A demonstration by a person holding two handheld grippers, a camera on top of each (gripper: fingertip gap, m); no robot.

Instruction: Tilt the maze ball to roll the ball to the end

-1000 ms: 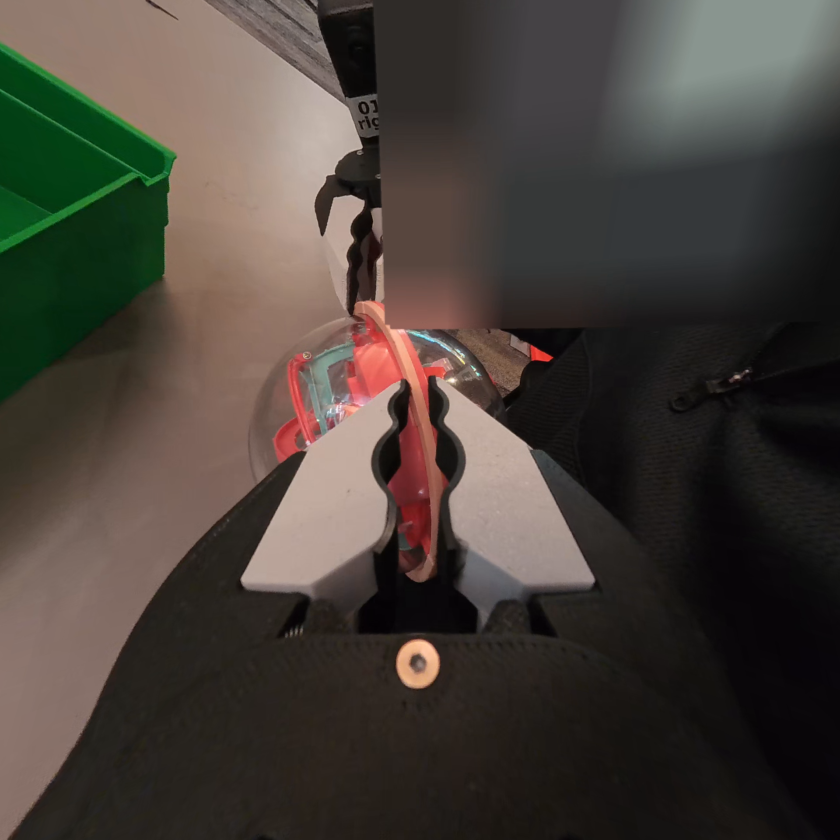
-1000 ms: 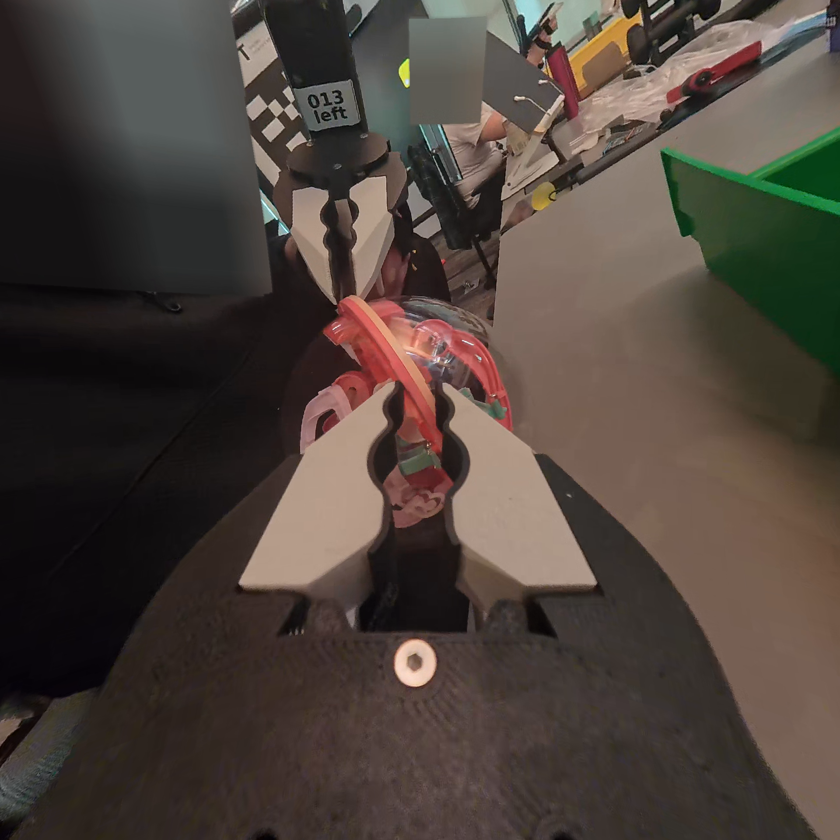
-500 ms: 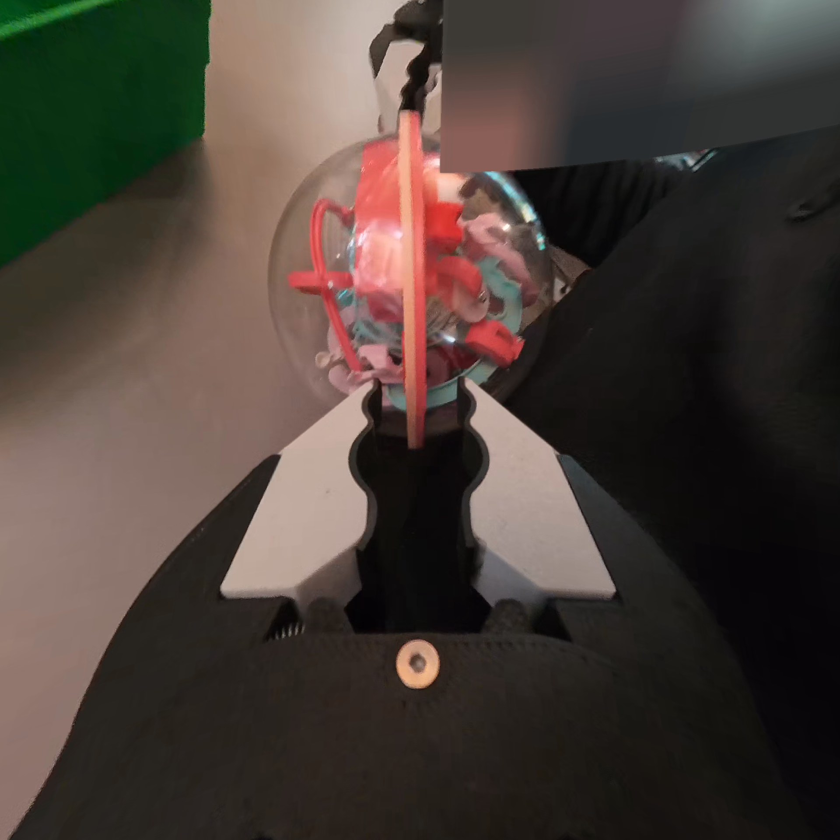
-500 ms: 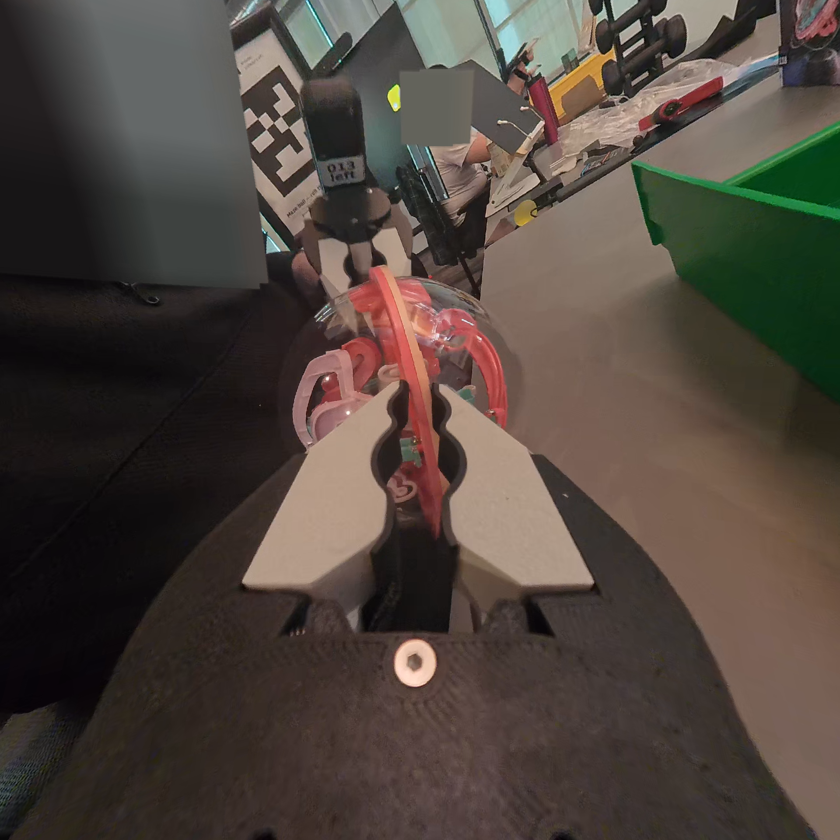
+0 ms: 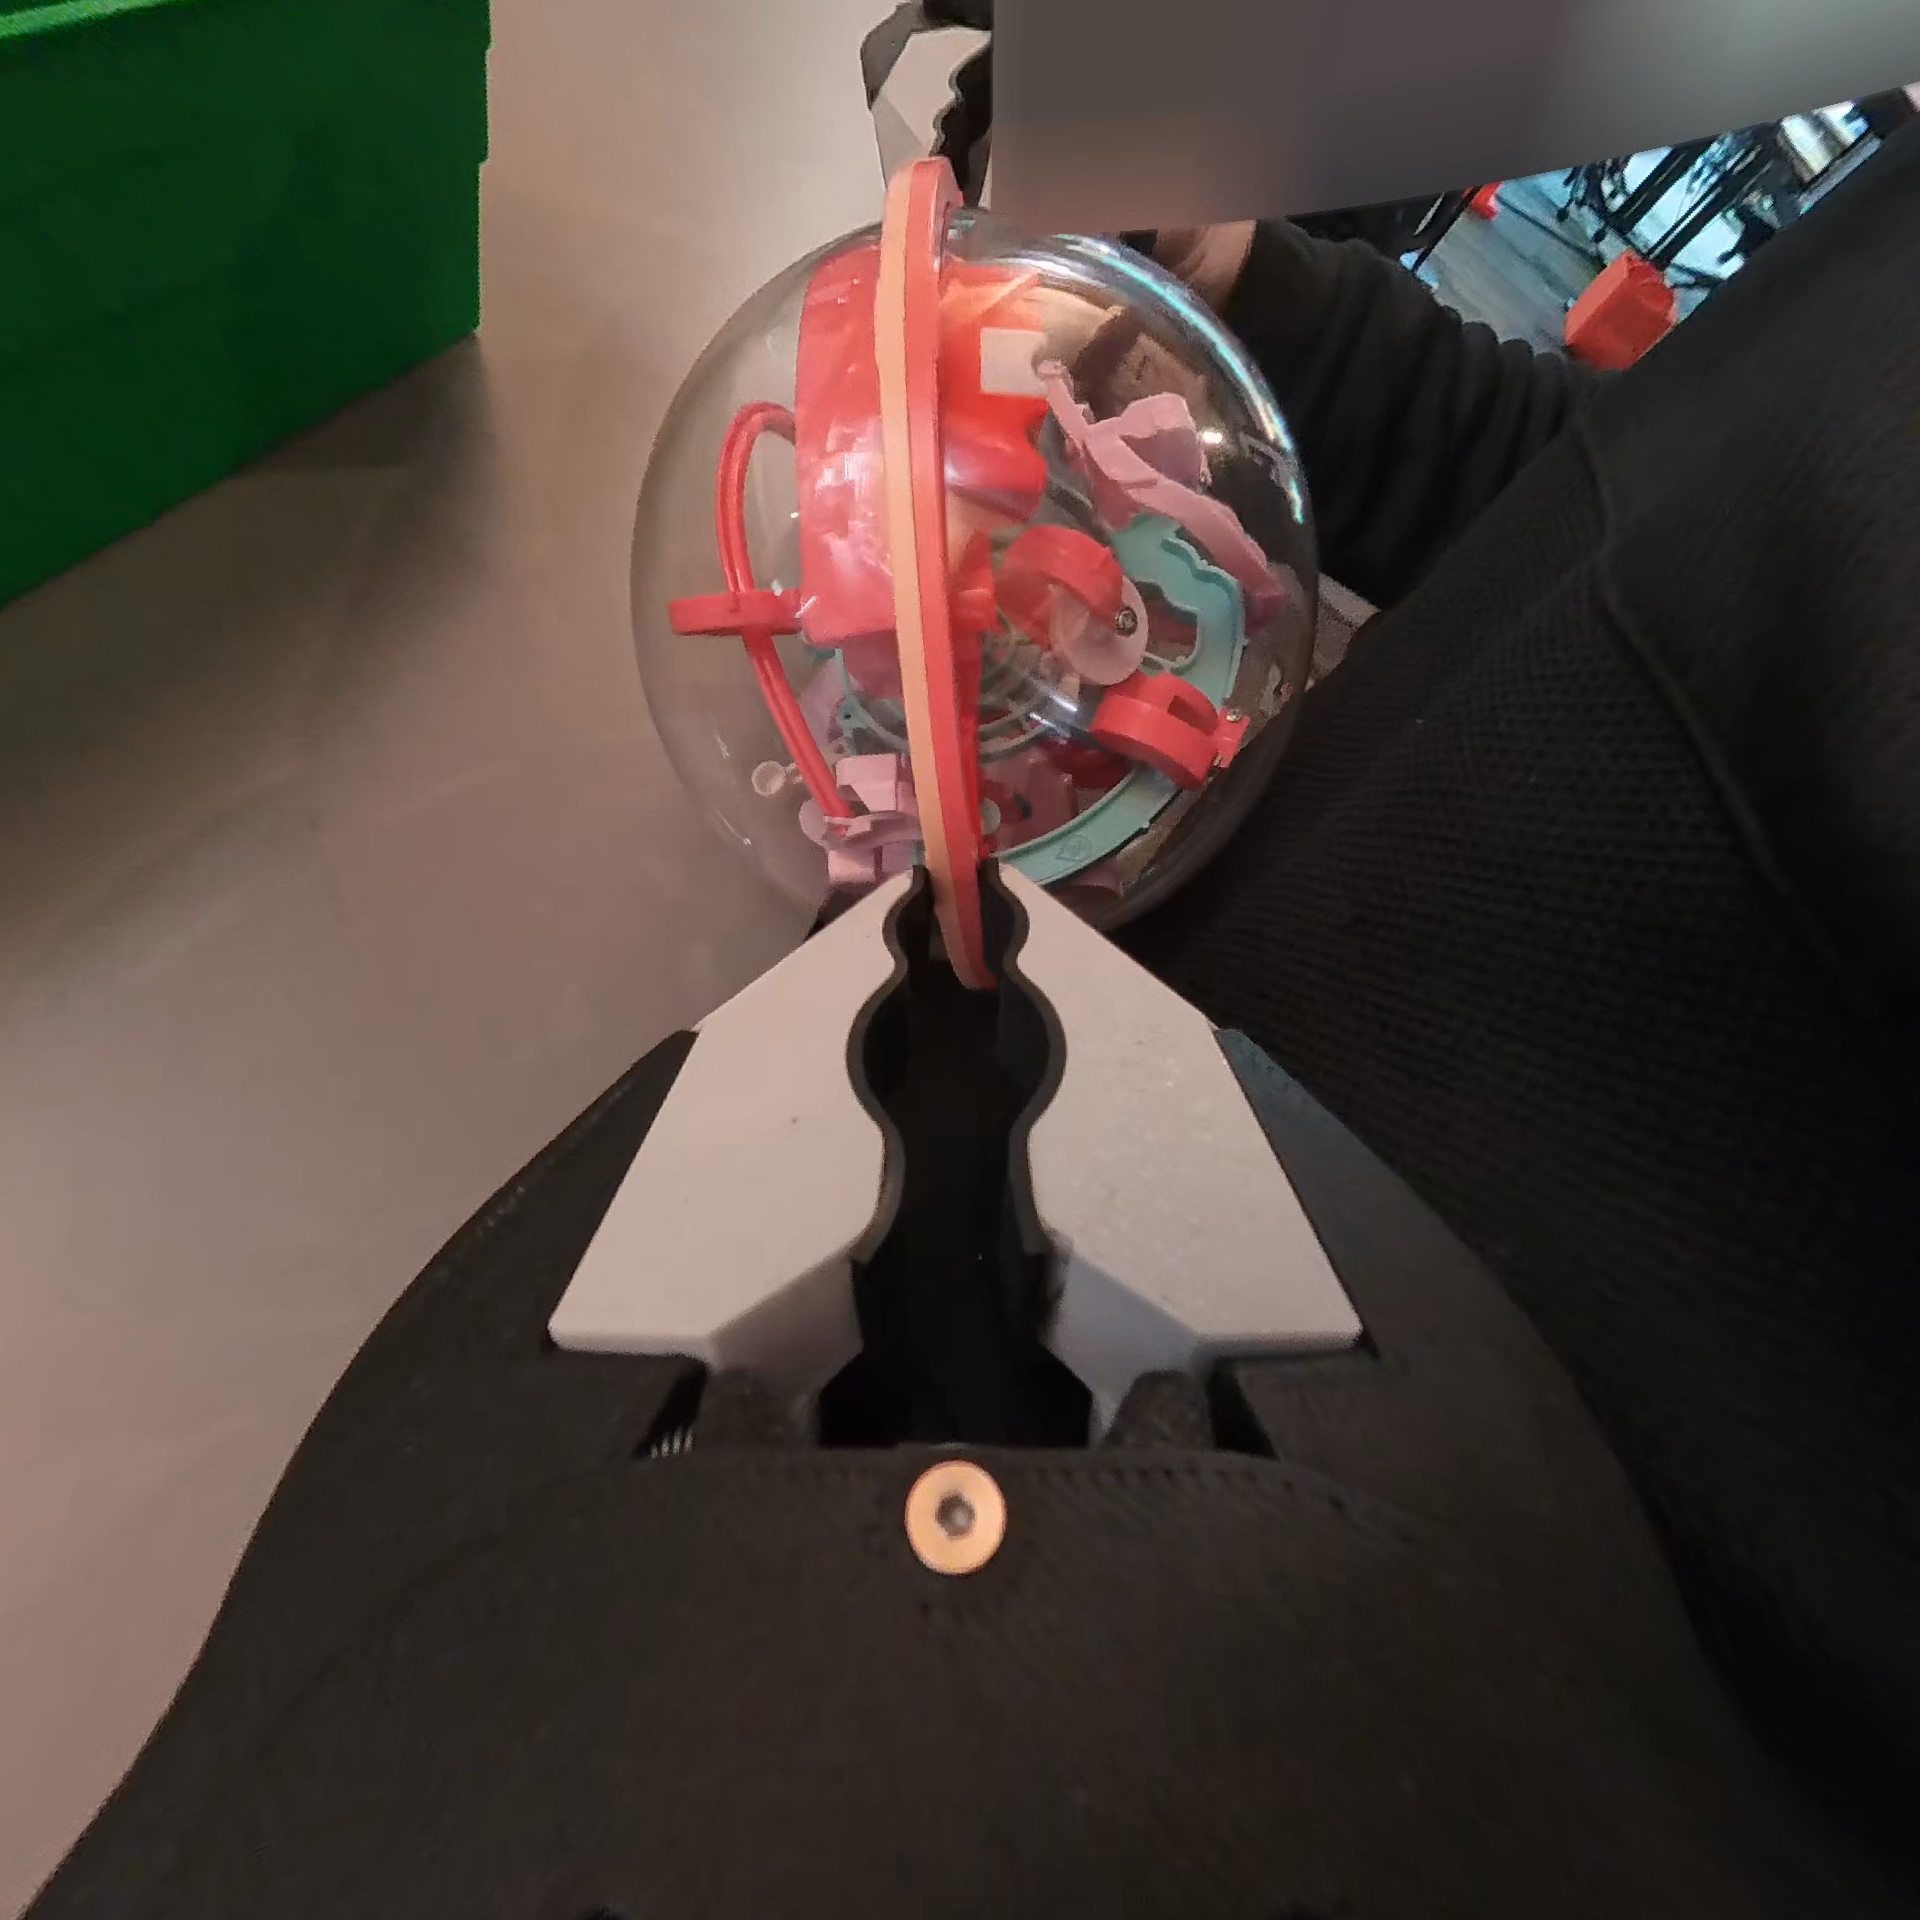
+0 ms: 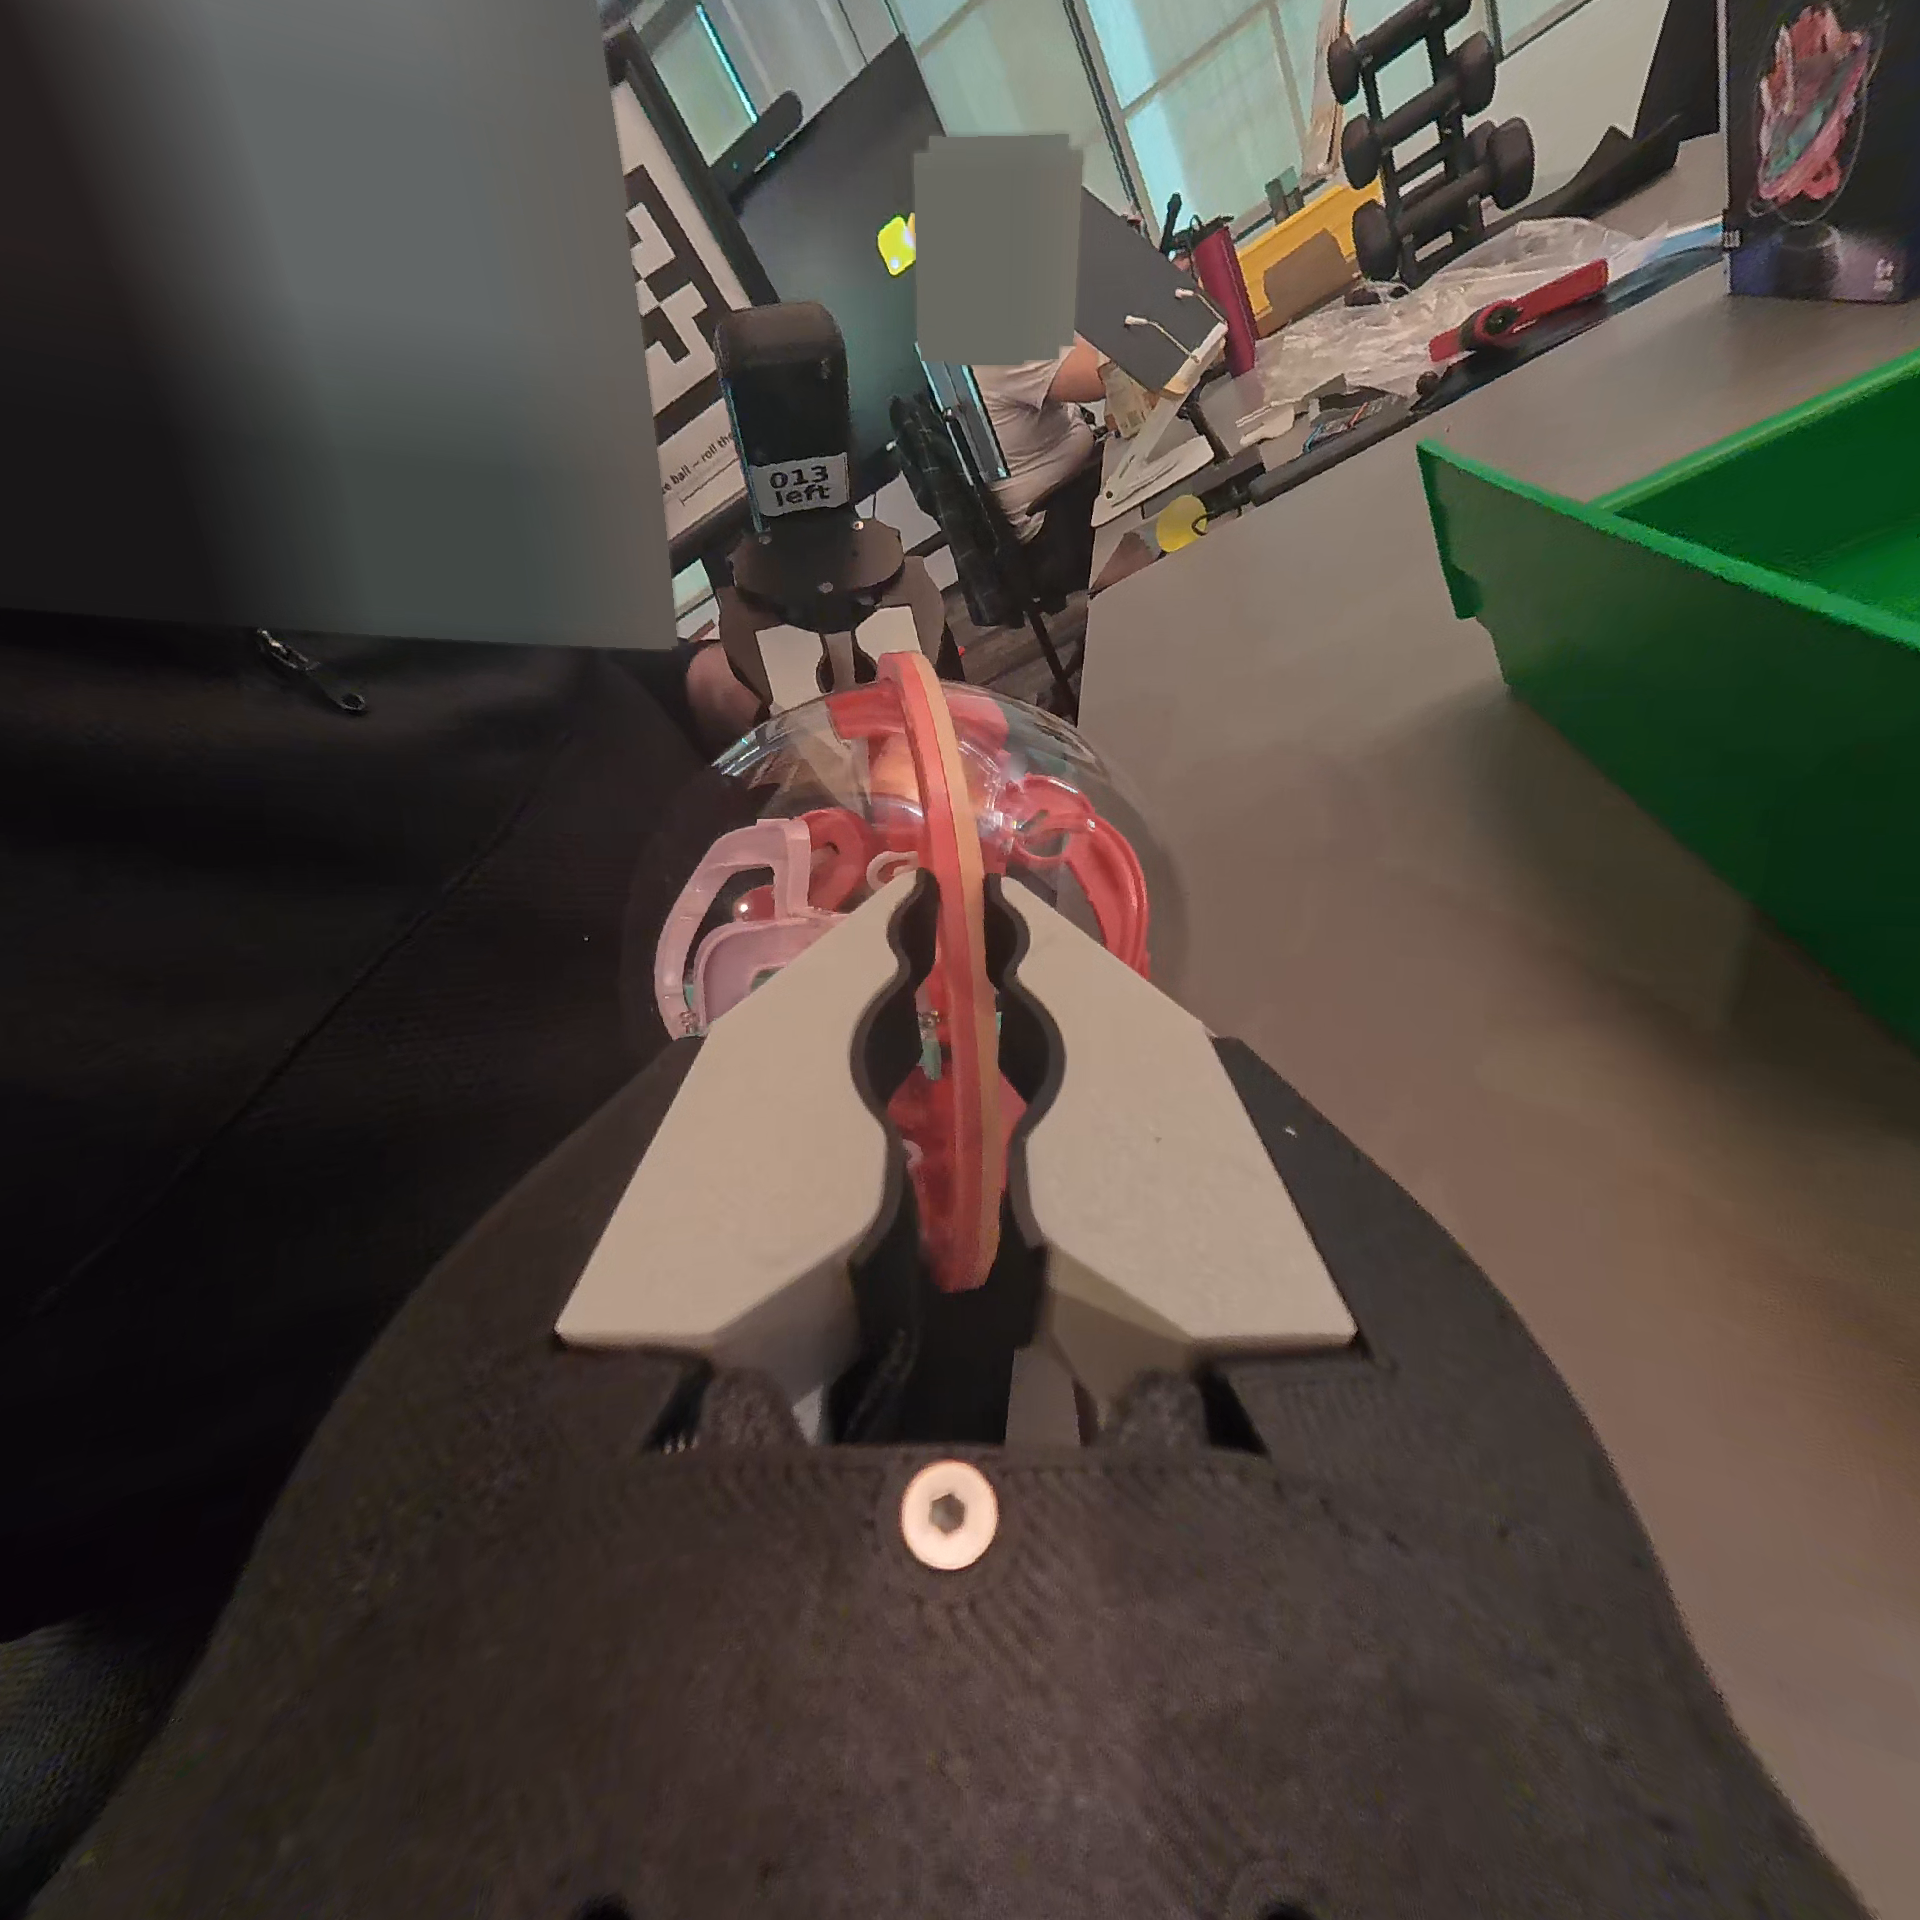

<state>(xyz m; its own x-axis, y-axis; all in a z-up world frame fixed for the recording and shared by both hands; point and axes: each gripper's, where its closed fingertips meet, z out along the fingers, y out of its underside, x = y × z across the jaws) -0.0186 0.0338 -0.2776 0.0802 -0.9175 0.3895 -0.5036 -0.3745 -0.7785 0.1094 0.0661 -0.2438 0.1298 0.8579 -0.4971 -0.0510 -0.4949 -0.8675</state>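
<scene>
Left wrist view, left gripper (image 5: 958, 894) jaws nearly closed, pinching red rim (image 5: 914, 520) of clear maze ball (image 5: 1143, 582) just ahead, ball hanging over desk (image 5: 312, 831) edge, right gripper (image 6: 961, 904) jaws clamping rim's opposite side, rim sitting deep between them.

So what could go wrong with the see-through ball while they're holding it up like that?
Maybe two things. The left gripper pinches only the very edge of the maze ball's thin red rim, so a big tilt might pop it loose. The ball hangs above the grey table between both grippers; if the right gripper slipped too, it could drop and roll away.
</scene>
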